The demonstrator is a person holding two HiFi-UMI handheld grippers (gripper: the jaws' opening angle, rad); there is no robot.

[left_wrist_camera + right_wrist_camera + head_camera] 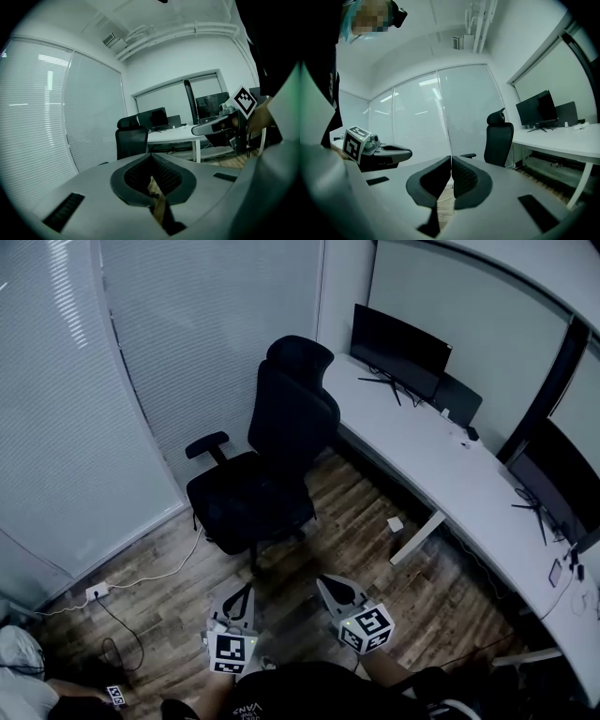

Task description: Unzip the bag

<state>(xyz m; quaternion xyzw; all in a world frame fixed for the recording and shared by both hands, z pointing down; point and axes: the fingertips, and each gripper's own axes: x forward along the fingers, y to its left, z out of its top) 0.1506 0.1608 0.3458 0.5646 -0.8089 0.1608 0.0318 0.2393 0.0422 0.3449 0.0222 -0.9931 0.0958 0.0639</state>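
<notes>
Left gripper (246, 589) and right gripper (325, 581) side by side, low over wood floor (366, 549), not touching. Floor ahead open up to the office chair (272, 456). Curved counter (450, 474) edge runs along the right, blinds wall (94, 381) on the left. Fingers of both grippers pressed together, nothing between them. Bag: cannot tell where from these views.

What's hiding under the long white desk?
Under the long curved white desk: a slanted white leg and a small pale box beside it on the brown wooden floor. Its top covers whatever lies further back.
</notes>
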